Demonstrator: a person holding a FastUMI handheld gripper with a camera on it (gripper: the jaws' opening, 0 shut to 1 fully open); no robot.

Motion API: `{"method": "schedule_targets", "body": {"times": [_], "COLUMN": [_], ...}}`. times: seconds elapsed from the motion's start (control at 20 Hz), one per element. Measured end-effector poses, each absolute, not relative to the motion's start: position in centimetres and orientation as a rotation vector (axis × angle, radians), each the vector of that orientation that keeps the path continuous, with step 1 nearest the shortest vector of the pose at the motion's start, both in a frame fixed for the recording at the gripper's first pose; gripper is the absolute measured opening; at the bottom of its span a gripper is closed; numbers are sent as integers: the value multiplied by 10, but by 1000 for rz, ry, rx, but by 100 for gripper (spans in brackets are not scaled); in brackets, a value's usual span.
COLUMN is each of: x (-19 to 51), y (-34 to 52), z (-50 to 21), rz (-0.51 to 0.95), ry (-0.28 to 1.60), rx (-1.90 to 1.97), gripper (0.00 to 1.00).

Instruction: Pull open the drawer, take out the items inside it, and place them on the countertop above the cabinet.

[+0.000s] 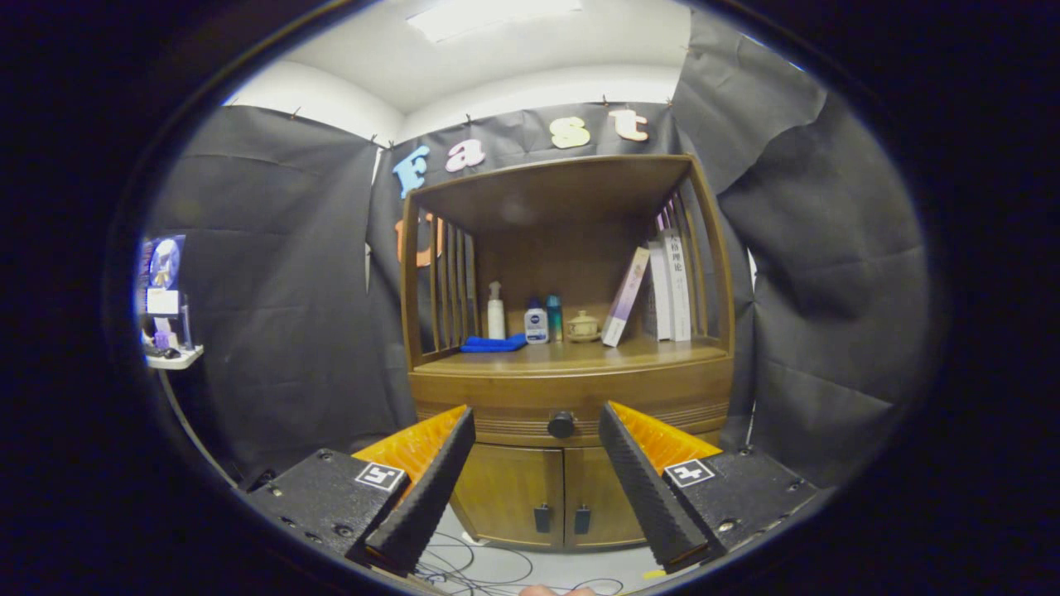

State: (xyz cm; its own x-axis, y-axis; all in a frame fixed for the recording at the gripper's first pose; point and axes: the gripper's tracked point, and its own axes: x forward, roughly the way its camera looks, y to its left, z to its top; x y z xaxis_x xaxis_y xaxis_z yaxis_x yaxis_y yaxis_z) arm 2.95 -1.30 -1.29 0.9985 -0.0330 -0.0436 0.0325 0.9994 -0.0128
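I judge the task barely begun. The drawer [571, 406] sits shut in the middle of the frame, its front flush with the cabinet [571, 463], so nothing has been pulled and nothing taken out. All 3 stages are left: open the drawer, lift out whatever is inside, set it on the countertop [571, 358]. What the drawer holds I cannot tell, since it is closed.

My gripper [537, 480] hangs in the lower centre of the frame with its 2 fingers spread wide and nothing between them. The drawer knob [561, 425], a dark round one, shows in the gap between the 2 fingertips, a little nearer the right one and level with the upper ends of the fingers. It lies beyond them, apart from both; I read no contact. To my eye the approach is lined up fairly well and calls for moving straight ahead until the knob sits between the pads.

The countertop, just above the drawer in the centre of the frame, is already busy: a blue cloth [493, 343] and a white pump bottle [496, 311] on its left part, a small lidded pot [583, 327] near the middle, and books [667, 285] leaning on the right. The front strip looks the freest for setting things down. Below the drawer are 2 cupboard doors [530, 495], both closed, and cables [489, 567] lie on the floor at the bottom of the frame.
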Motion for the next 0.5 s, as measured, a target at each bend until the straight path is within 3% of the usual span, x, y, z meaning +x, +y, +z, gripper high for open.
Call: {"method": "schedule_targets", "body": {"times": [0.5], "x": [128], "y": [-28], "z": [-65], "rz": [-77], "ry": [140], "rx": [-57], "gripper": [99]}}
